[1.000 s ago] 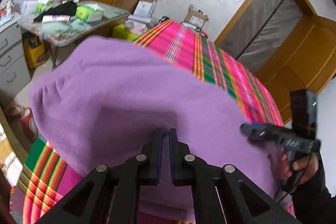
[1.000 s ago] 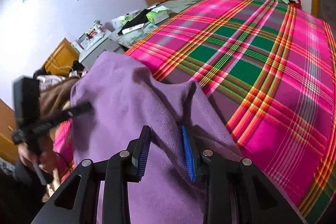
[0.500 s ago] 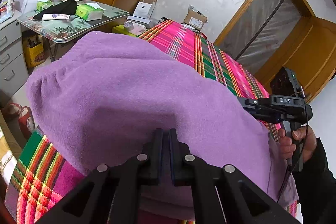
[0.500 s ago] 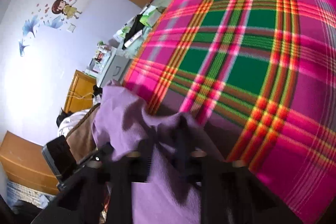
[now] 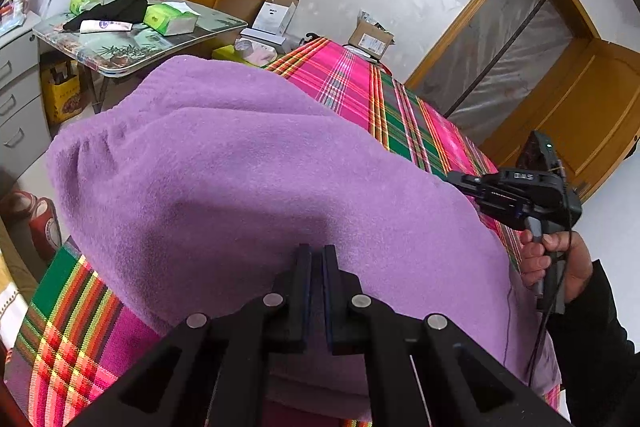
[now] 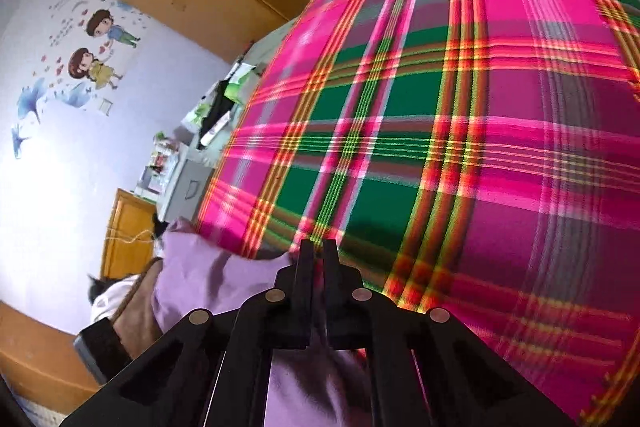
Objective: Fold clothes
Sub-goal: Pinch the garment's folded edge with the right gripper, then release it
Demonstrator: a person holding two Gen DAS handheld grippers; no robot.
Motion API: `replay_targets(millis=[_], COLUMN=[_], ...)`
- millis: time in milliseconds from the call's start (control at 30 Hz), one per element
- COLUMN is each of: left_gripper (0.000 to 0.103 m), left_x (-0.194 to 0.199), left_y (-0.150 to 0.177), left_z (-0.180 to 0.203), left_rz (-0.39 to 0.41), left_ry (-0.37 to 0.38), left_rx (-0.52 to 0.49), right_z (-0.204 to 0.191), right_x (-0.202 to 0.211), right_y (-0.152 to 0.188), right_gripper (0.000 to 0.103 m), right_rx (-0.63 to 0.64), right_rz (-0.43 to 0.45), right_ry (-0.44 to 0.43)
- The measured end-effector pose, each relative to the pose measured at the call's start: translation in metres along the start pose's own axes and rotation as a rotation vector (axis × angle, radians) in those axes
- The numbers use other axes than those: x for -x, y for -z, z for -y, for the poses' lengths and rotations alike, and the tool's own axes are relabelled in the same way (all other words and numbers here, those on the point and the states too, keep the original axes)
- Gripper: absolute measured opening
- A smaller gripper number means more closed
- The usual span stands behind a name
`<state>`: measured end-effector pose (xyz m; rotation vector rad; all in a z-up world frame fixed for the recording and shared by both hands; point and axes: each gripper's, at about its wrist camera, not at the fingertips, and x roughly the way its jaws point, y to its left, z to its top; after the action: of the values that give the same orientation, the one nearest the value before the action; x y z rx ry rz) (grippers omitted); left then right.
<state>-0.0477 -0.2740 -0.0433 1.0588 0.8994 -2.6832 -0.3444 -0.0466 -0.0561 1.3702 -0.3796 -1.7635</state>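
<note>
A second ago the right gripper point(image 6: 316, 255) stood open over the purple garment point(image 5: 256, 187); now its jaws are pinched shut on a fold of that cloth and the wrist has rolled, so I judge both edges are held and the fold across the plaid bedspread point(image 6: 460, 131) can begin. The left gripper point(image 5: 316, 259) stays clamped on the near hem. The garment spreads from the left fingers toward twelve o'clock and trails from the right fingers toward eight o'clock.
</note>
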Motion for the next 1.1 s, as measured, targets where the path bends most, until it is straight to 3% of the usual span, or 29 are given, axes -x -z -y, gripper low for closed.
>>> replay_targets(millis=[100, 200, 233, 300, 467, 500, 567, 733, 800, 933, 1100], left_gripper=[0.005, 0.005, 0.005, 0.005, 0.005, 0.005, 0.005, 0.005, 0.005, 0.005, 0.005], left_x=[0.000, 0.000, 0.000, 0.000, 0.001, 0.001, 0.002, 0.008, 0.011, 0.015, 0.005], left_y=[0.000, 0.000, 0.001, 0.001, 0.001, 0.001, 0.001, 0.005, 0.009, 0.018, 0.038], left_z=[0.000, 0.001, 0.001, 0.000, 0.001, 0.000, -0.001, 0.013, 0.022, 0.052, 0.083], left_rz=[0.000, 0.000, 0.000, 0.000, 0.001, 0.001, -0.003, -0.014, -0.025, -0.036, -0.088], left_ry=[0.000, -0.001, -0.001, 0.001, 0.000, 0.002, 0.005, -0.012, 0.006, 0.059, 0.094], left_rx=[0.000, -0.001, -0.001, 0.001, -0.002, -0.002, -0.004, -0.064, -0.086, -0.159, -0.232], right_z=[-0.009, -0.015, -0.015, -0.016, -0.018, -0.018, -0.018, -0.028, -0.024, -0.004, 0.021], right_x=[-0.001, -0.015, -0.016, -0.017, -0.010, -0.007, 0.006, 0.065, 0.083, 0.104, 0.132], right_y=[0.006, 0.012, 0.014, 0.014, 0.005, 0.004, 0.008, 0.050, 0.076, 0.130, 0.176], right_gripper=[0.024, 0.029, 0.025, 0.003, 0.002, 0.006, 0.006, 0.018, 0.023, 0.024, 0.024], right_rx=[0.039, 0.072, 0.083, 0.113, 0.179, 0.188, 0.189, 0.260, 0.263, 0.239, 0.163], right_rz=[-0.046, -0.106, -0.110, -0.100, -0.033, -0.019, 0.007, 0.113, 0.119, 0.100, 0.144], right_ry=[-0.031, -0.004, 0.005, 0.034, 0.167, 0.201, 0.191, 0.117, 0.145, 0.225, 0.289])
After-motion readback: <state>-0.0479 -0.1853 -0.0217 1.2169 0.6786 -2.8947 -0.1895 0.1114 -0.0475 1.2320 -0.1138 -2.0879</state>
